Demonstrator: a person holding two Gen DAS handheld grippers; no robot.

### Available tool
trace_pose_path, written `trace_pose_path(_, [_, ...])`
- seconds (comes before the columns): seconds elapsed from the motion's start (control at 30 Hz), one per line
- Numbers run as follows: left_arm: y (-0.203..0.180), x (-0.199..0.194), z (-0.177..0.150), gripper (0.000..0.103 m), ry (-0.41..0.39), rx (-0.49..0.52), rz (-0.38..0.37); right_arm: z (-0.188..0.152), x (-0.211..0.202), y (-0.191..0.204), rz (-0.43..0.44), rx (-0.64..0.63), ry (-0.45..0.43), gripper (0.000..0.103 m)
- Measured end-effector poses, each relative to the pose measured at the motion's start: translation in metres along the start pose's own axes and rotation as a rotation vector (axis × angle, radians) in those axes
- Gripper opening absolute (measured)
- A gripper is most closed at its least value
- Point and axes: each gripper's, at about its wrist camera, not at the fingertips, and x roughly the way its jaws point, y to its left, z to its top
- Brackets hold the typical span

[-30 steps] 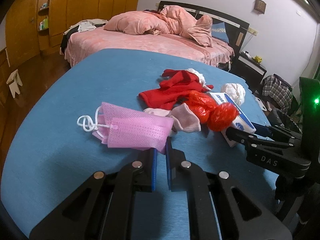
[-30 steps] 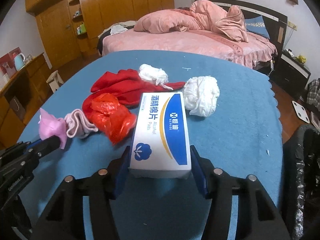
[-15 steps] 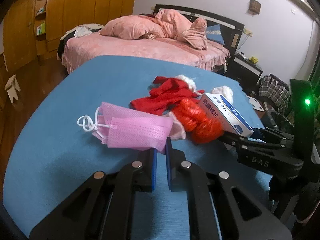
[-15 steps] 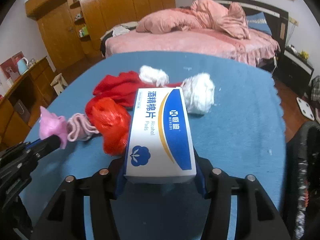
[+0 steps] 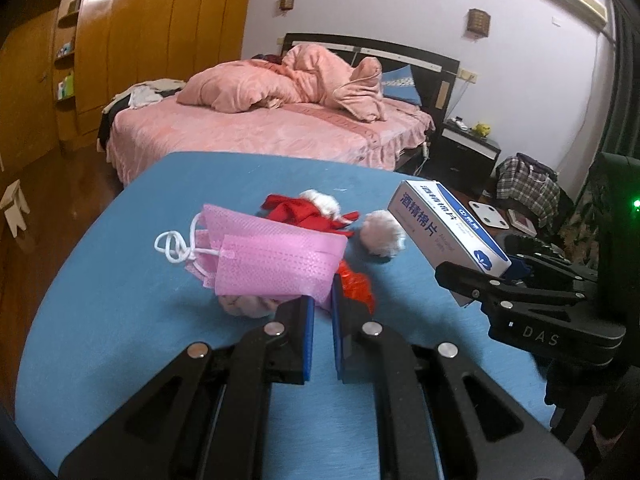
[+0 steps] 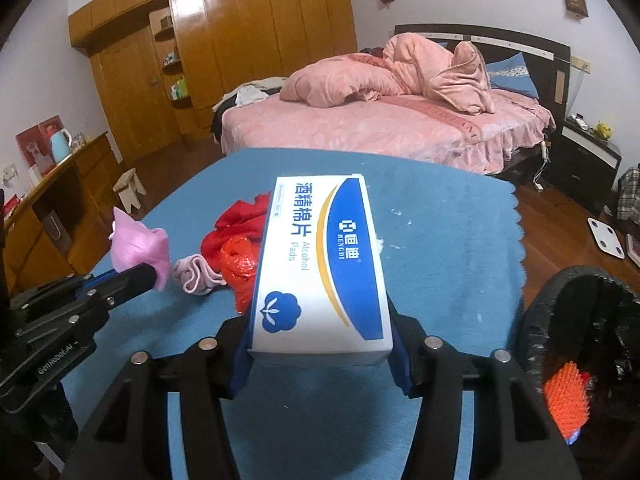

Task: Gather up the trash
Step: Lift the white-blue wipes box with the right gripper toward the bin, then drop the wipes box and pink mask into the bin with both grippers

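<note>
My left gripper (image 5: pixel 323 300) is shut on a bunch of pink face masks (image 5: pixel 276 260), held up above the blue table (image 5: pixel 120 280). From the right wrist view the masks (image 6: pixel 136 244) stick out of the left gripper (image 6: pixel 148 276) at the left. A white and blue box of alcohol pads (image 6: pixel 320 264) sits clamped by its sides in my right gripper (image 6: pixel 320 344), clear of the table. In the left wrist view the box (image 5: pixel 444 224) tilts upward from the right gripper (image 5: pixel 460 280).
On the table lie a red cloth (image 6: pixel 236 228), a crumpled red plastic bag (image 6: pixel 240 268), a pink sock (image 6: pixel 196 276) and a white tissue wad (image 5: pixel 382 234). A black-lined bin (image 6: pixel 580 320) stands at the table's right, with an orange item (image 6: pixel 566 400) inside. A pink bed stands beyond.
Both grippers rose. The right jaws closed on the box and lifted it off the table. The masks came up off the table with the left gripper.
</note>
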Motion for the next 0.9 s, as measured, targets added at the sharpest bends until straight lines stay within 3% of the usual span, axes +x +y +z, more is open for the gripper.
trace_pose_path(0.53, [-0.066, 0.004, 0.013, 0.007, -0.028, 0.064, -0.101, 0.002, -0.051, -0.045, -0.053, 0.077, -0.087, 0.055])
trace_pose_path(0.9, [-0.132, 0.018, 0.015, 0.007, -0.023, 0.151, -0.221, -0.015, -0.092, -0.111, -0.168, 0.183, -0.129, 0.055])
